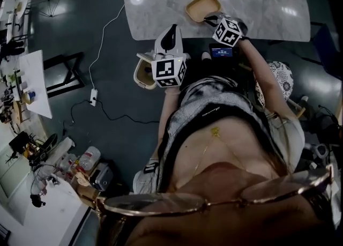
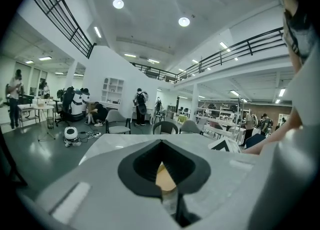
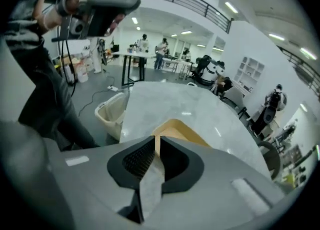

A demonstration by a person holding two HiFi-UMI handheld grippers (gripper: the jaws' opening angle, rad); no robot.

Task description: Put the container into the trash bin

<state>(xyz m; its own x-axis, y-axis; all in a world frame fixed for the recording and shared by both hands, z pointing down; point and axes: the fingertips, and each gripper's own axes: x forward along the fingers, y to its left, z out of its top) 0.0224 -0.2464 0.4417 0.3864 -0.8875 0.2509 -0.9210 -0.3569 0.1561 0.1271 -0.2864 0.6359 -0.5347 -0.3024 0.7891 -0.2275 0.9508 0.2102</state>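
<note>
The table [image 1: 268, 4] top is marble-like stone, polished, with bright glints on it. The container [image 1: 202, 7] is tan and matt (pulp or plastic, hard to tell). The bin [image 1: 138, 79] looks like smooth cream plastic. The right gripper [image 3: 156, 141] is matt grey, with ribbed black pads [image 3: 137, 160]. The floor [image 1: 80, 25] is dark and glossy.

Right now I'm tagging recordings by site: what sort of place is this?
Likely an open-plan robotics lab or workshop: a railed mezzanine, people standing at workbenches, and white robot-like figures by the wall.
</note>
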